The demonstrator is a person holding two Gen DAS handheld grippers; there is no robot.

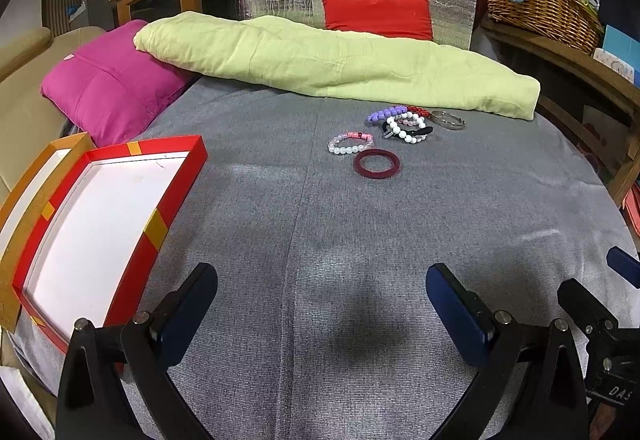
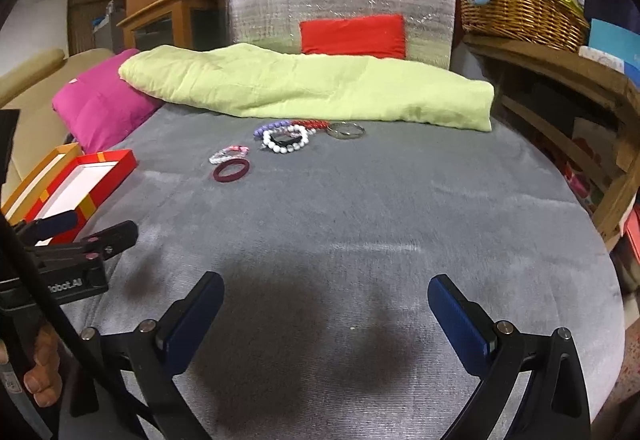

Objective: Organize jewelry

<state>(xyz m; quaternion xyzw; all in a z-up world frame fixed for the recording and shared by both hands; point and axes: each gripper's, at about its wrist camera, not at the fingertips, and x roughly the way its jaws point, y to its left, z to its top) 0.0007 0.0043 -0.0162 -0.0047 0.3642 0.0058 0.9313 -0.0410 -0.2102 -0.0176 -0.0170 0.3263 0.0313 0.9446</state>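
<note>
- Beside the green blanket (image 1: 340,68), on the grey bed cover (image 1: 400,240), lies the jewelry: a dark red bangle (image 1: 376,163) nearest the cameras, a pink-and-clear bead bracelet (image 1: 350,144) touching it, and closer to the blanket a heap with a white bead bracelet (image 1: 408,130), a purple bead bracelet (image 1: 385,115) and a metal bangle (image 1: 448,119).
- Left of the blanket's near edge sits an open red box (image 1: 100,216), its white inside bare.
- Left hand-held gripper (image 1: 320,304): jaws spread wide, holding nothing, well short of the blanket.
- Right hand-held gripper (image 2: 326,316): jaws likewise wide apart and empty, over bare cover.
</note>
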